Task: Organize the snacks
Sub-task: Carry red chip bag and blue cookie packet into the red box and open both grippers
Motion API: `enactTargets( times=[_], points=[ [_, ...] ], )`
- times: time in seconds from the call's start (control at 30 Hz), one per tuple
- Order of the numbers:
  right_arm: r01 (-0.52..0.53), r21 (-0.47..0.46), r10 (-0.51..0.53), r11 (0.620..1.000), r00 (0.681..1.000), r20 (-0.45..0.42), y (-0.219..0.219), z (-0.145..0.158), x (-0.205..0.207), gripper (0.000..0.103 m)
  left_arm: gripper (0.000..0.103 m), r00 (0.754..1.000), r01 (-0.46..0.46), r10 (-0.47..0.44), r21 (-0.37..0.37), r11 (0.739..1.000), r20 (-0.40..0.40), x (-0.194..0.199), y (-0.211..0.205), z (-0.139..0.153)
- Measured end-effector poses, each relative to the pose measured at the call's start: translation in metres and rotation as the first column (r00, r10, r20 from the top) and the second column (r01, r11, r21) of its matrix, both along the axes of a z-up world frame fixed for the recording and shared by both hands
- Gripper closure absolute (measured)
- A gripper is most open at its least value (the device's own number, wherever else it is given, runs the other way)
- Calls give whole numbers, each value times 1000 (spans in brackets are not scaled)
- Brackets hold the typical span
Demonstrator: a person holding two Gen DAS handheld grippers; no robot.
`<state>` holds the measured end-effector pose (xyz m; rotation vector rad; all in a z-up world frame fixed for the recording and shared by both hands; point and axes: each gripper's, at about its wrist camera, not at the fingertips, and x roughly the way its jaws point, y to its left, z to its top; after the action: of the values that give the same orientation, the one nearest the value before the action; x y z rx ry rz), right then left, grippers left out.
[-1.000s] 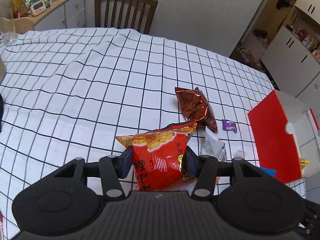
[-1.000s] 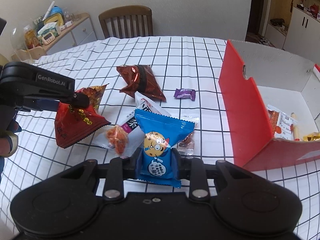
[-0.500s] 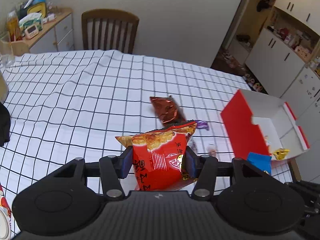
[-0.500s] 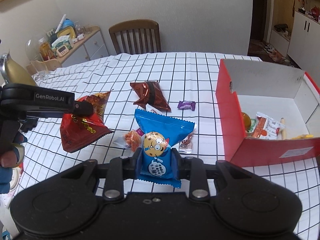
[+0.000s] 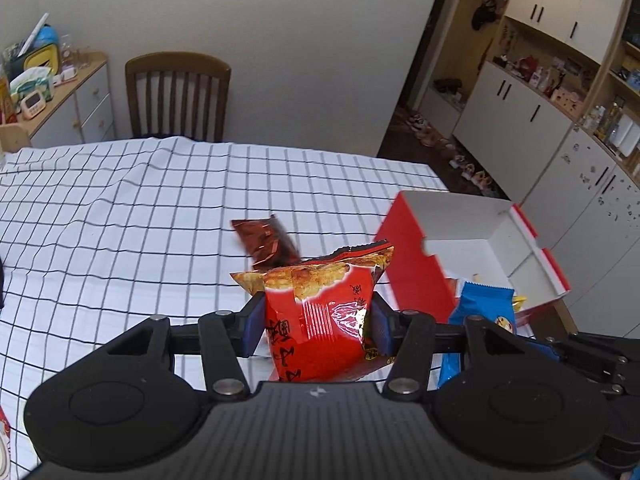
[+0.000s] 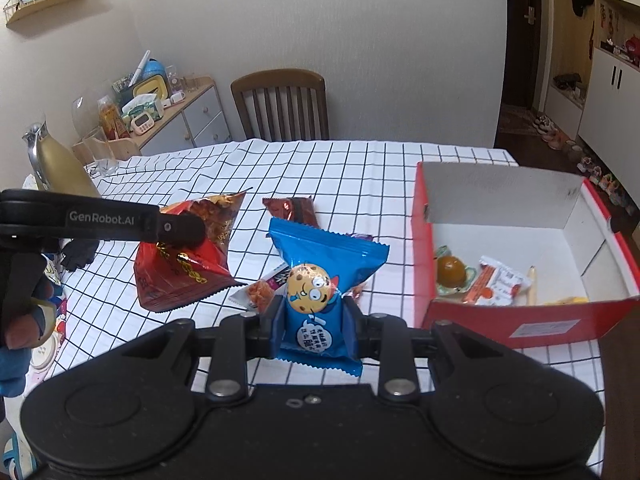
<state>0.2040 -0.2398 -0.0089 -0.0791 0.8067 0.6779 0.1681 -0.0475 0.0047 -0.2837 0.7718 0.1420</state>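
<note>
The left gripper (image 5: 318, 326) is clamped on a red chip bag (image 5: 320, 320), pads pressing both sides of its lower half. The bag stands upright between them, long axis vertical, its crimped top edge up and leaning slightly away from the camera. In the right wrist view the same bag (image 6: 184, 256) hangs clear above the table (image 6: 360, 184), tilted, its serrated bottom edge pointing down toward the cloth.

The right gripper (image 6: 312, 326) is closed on a blue cookie packet (image 6: 320, 280). It too stands upright, long axis vertical, with the cookie face toward the camera and its sealed top edge fanned out above the pads. From the left wrist view it (image 5: 480, 312) shows to the right, in front of the red box (image 5: 416, 268).

Past the held packs, small snacks lie on the checked cloth: a white packet (image 6: 256, 294) just behind the blue one, and further off a brown foil bag (image 6: 294, 210), flat, long axis running away from the camera. The box (image 6: 520, 320) sits open at the table's right edge with a few snacks inside. A chair (image 6: 282, 106) stands at the far side.

Compared with a second ago, both grips are unchanged, but both packs have risen: the table looks further below, the box shows more of its interior, and more of the room is in view.
</note>
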Motion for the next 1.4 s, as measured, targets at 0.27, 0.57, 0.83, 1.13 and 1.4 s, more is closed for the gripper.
enactTargets(
  times=[0.27,0.57,0.83,1.13,1.4],
  points=[
    [21,11,-21,1000,999,25,-33,9,12,76,51,999,40,-41,29,999,26,13,-41,10],
    [54,21,-55,998,997,46,-76,14,31,76,51,996,79,-81,49,996,40,38,-89,15],
    [89,9,-90,996,995,48,-114,10,55,76,51,994,102,-104,61,993,25,66,-126,10],
    [137,-16,-136,990,989,57,-154,4,86,76,51,992,123,-124,88,988,9,108,-157,8],
    [180,-44,-178,983,982,58,-178,-5,116,76,51,991,137,-136,138,981,-20,156,-174,-2]
  ],
)
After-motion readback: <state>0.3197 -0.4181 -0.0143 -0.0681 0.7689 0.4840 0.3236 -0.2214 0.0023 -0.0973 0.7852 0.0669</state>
